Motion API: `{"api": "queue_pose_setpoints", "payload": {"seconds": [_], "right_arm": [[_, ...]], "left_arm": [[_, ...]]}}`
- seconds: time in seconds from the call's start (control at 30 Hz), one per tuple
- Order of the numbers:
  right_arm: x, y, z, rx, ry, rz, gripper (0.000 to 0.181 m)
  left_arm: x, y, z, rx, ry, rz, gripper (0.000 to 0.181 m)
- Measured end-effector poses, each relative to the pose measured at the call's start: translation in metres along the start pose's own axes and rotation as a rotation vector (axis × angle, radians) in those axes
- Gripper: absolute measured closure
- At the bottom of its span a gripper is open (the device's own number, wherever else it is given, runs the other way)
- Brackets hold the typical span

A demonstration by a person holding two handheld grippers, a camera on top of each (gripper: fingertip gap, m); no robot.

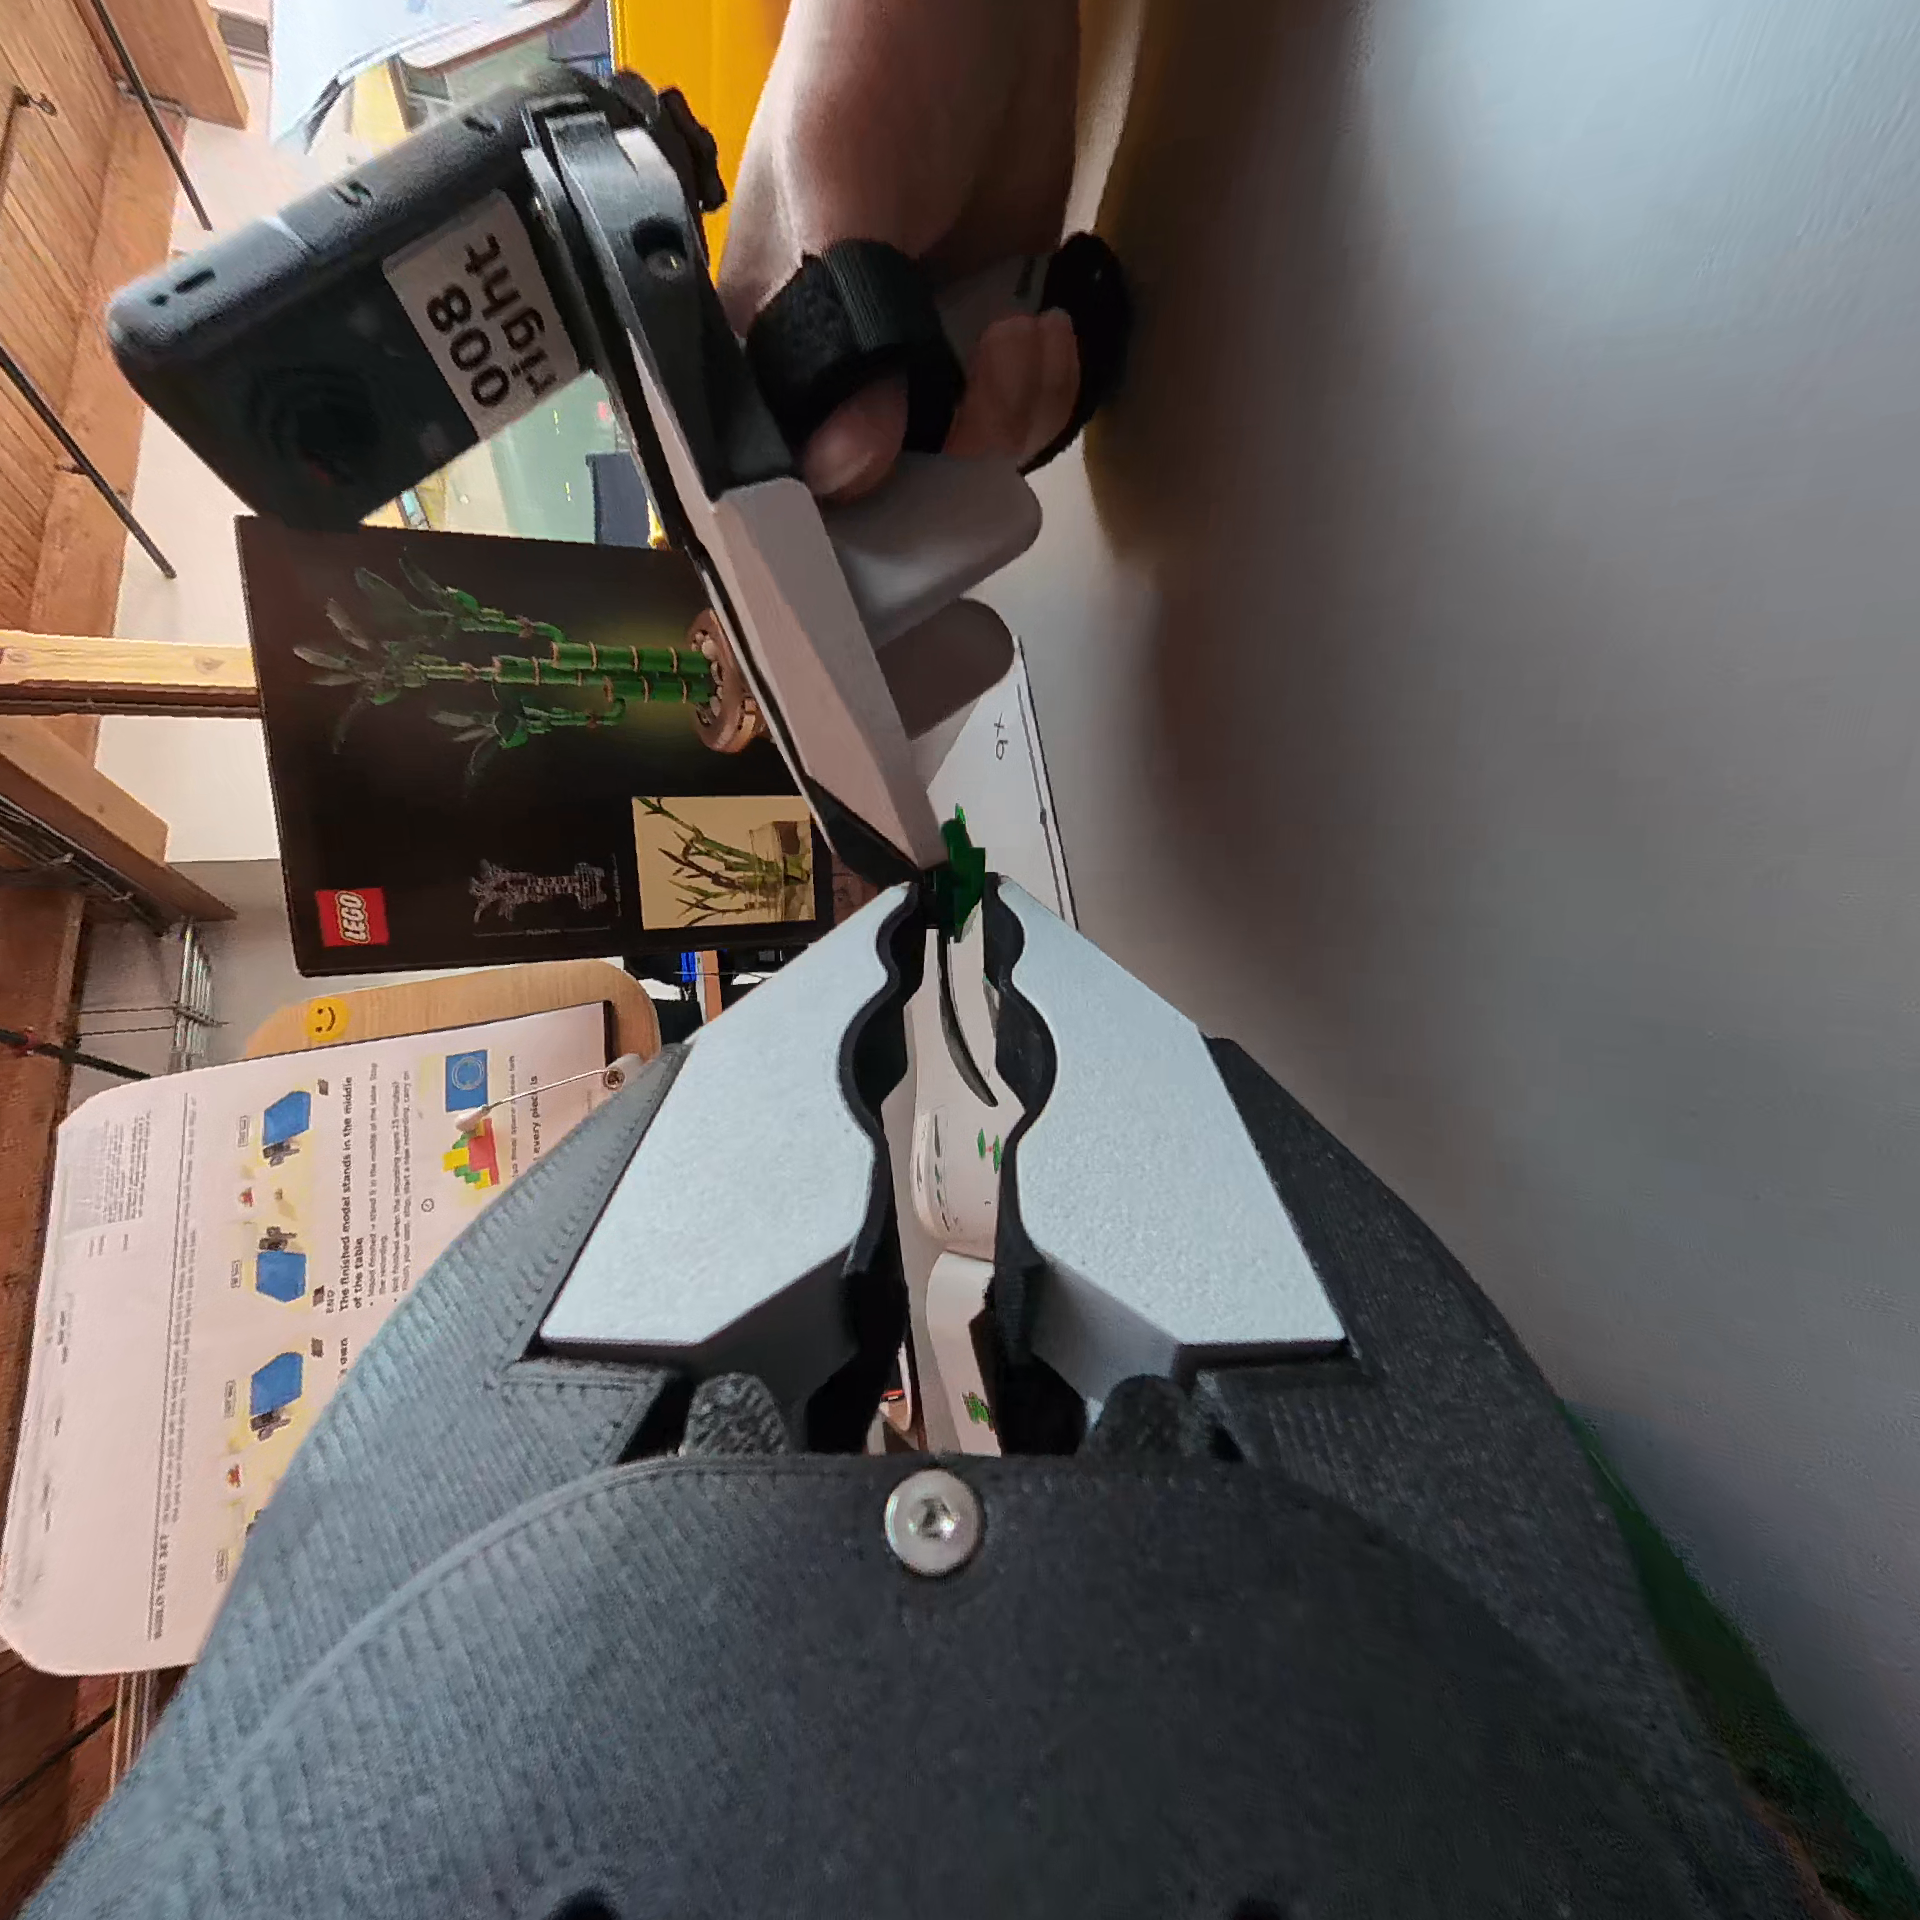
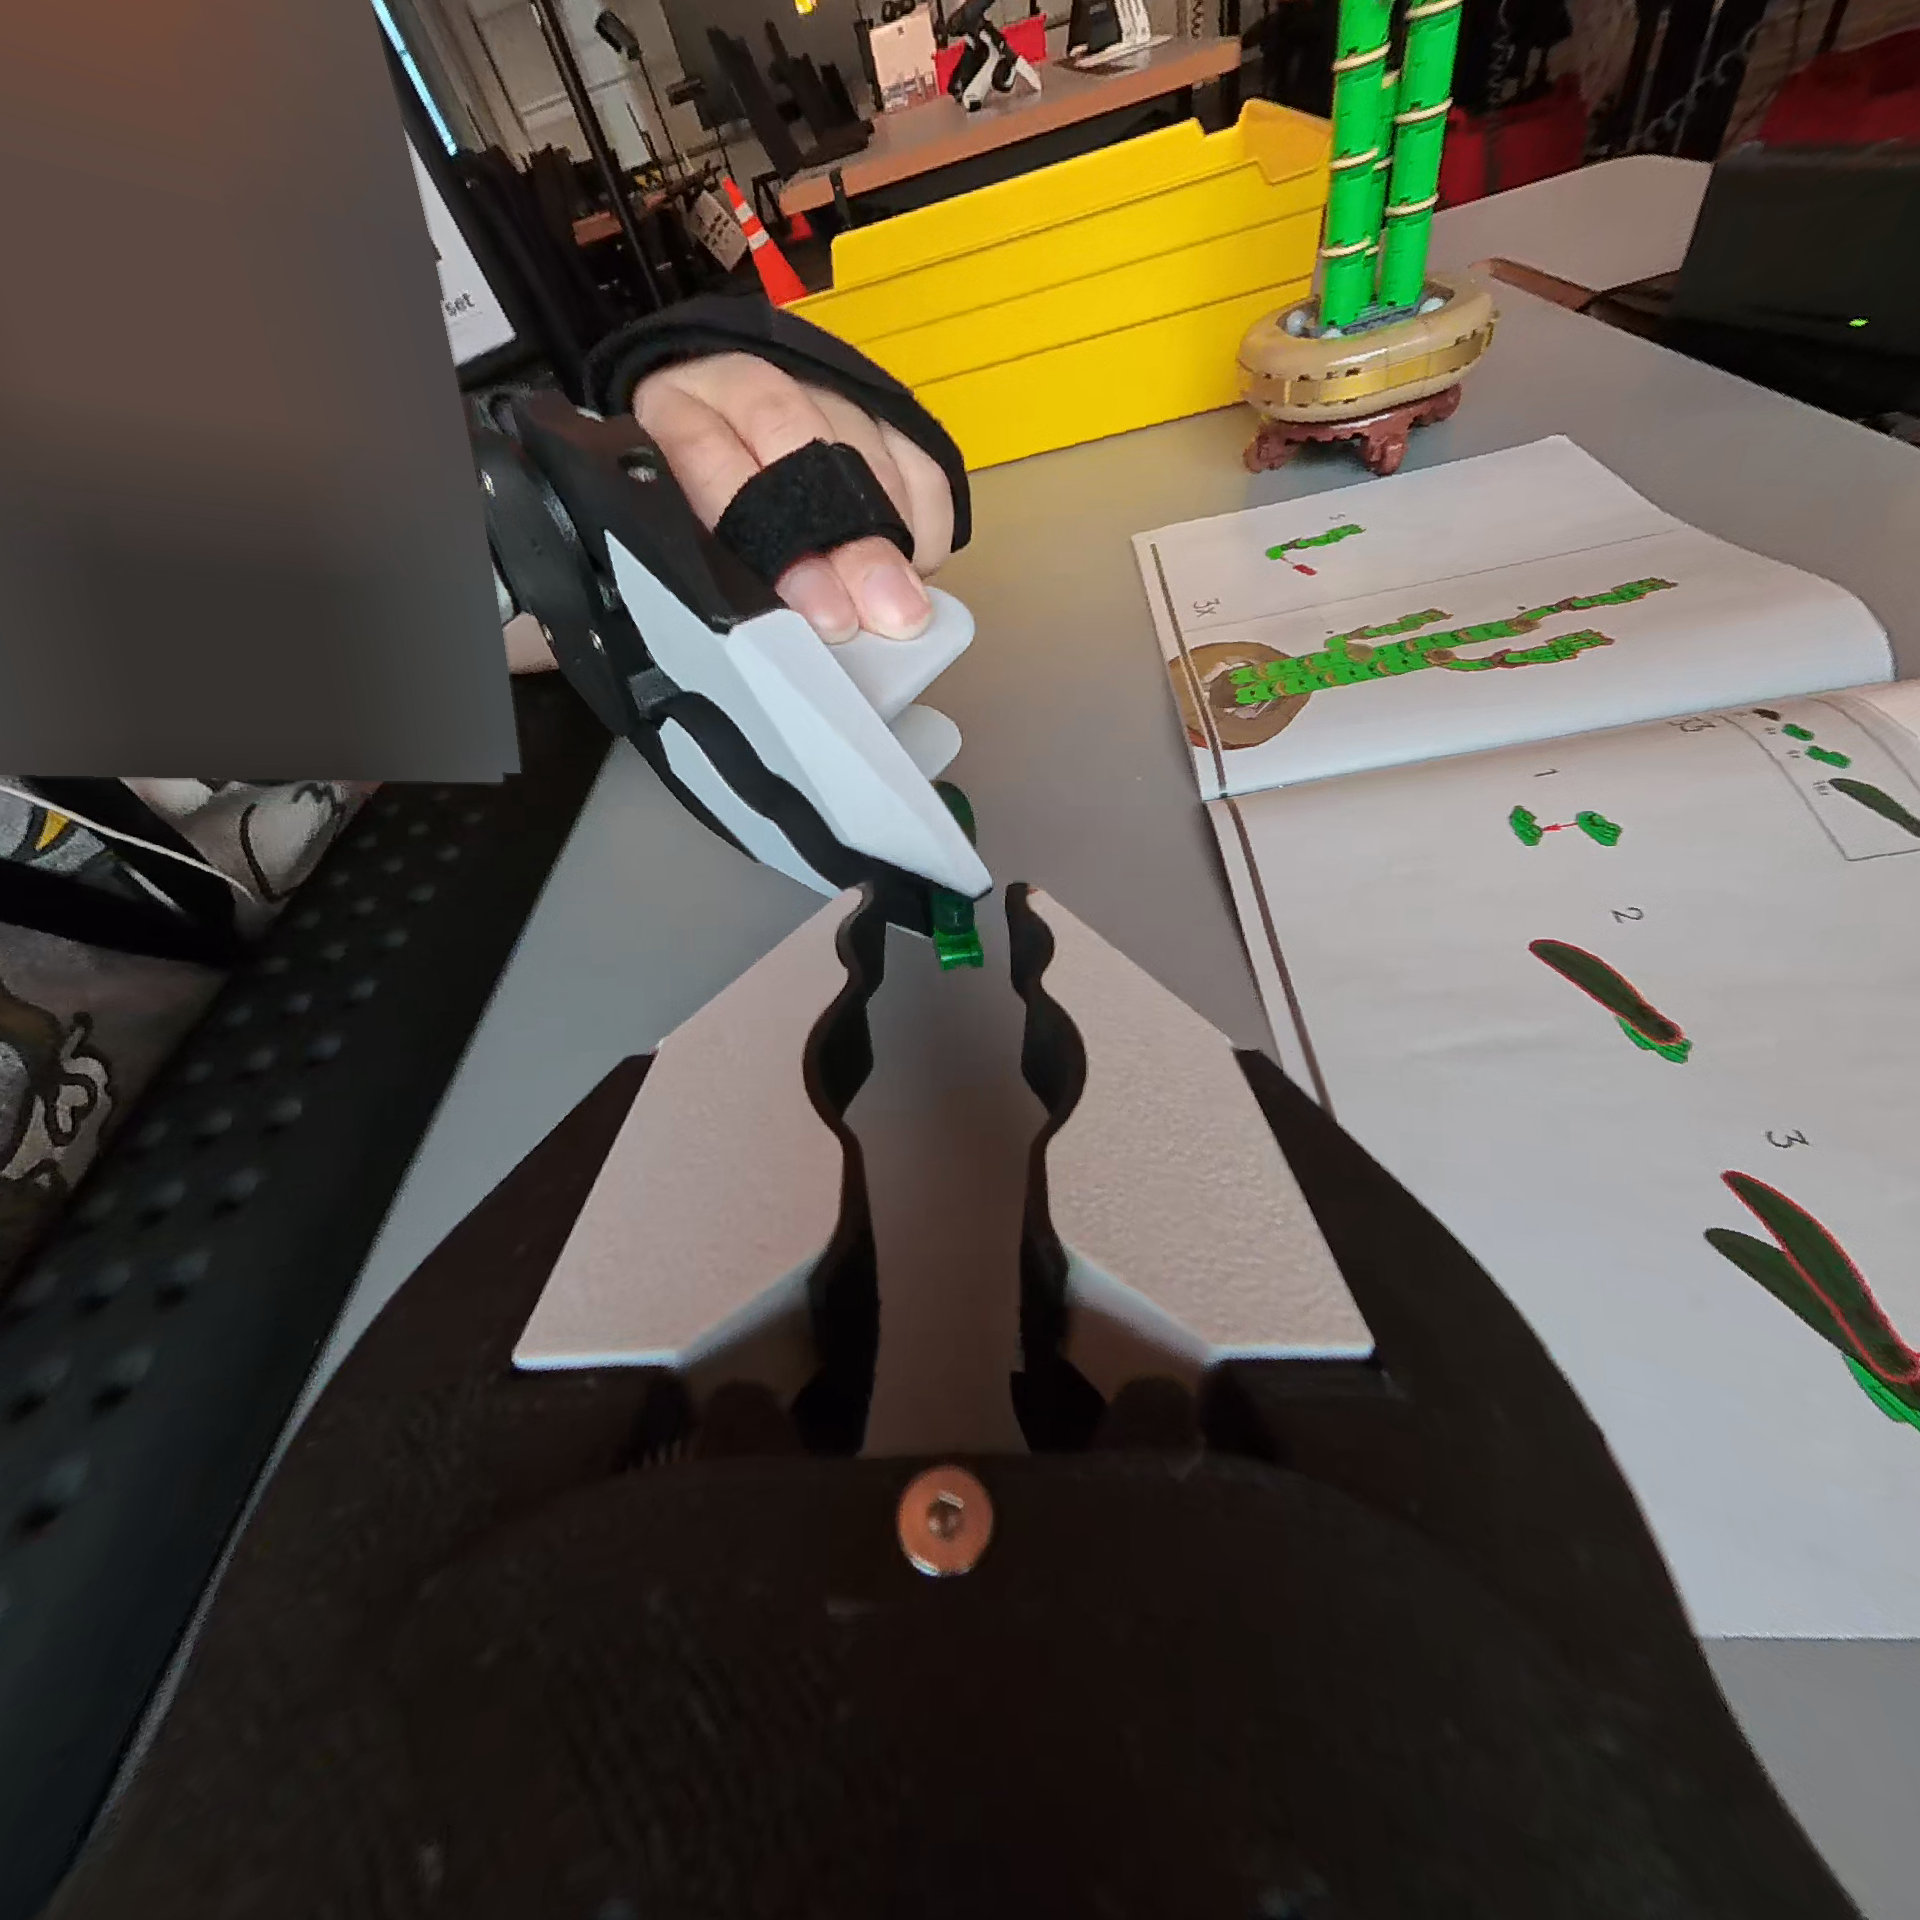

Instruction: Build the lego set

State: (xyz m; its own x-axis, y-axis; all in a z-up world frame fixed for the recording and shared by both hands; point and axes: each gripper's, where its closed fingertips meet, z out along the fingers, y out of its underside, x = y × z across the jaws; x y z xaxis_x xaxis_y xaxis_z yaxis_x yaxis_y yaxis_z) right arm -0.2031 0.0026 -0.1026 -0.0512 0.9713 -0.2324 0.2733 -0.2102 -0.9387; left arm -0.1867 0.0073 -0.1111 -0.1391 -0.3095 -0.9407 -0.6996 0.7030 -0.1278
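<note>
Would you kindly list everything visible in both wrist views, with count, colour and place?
green lego piece: one, green, clamped at the left gripper's tips
bamboo model: one, green stalks in a tan pot, far end of the table
instruction booklet: one, white, open on the table
yellow bins: a stack, count unclear, behind the table
lego box: one, black, beyond the grippers
printed sheet: one, white, beside the box
traffic cone: one, orange, background
table: one, grey
left hand-held gripper: one, grey and black, shut on the piece
right hand-held gripper: one, open, tips either side of the piece
left hand, right hand: two, strapped to the handles
</note>
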Motion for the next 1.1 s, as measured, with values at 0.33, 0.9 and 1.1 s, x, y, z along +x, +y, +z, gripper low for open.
{"api": "queue_pose_setpoints", "payload": {"seconds": [0.33,0.9,1.1], "right_arm": [[0.002,0.006,-0.001,-0.037,-0.011,0.033,0.165],[-0.003,0.006,-0.005,-0.036,-0.04,-0.005,0.149],[-0.004,0.005,-0.006,-0.023,-0.052,-0.001,0.172]], "left_arm": [[0.0,-0.005,-0.001,0.022,-0.003,-0.012,0.172],[-0.01,-0.005,-0.003,0.017,-0.045,-0.038,0.172],[-0.007,-0.008,-0.002,0.027,-0.039,-0.041,0.172]]}}
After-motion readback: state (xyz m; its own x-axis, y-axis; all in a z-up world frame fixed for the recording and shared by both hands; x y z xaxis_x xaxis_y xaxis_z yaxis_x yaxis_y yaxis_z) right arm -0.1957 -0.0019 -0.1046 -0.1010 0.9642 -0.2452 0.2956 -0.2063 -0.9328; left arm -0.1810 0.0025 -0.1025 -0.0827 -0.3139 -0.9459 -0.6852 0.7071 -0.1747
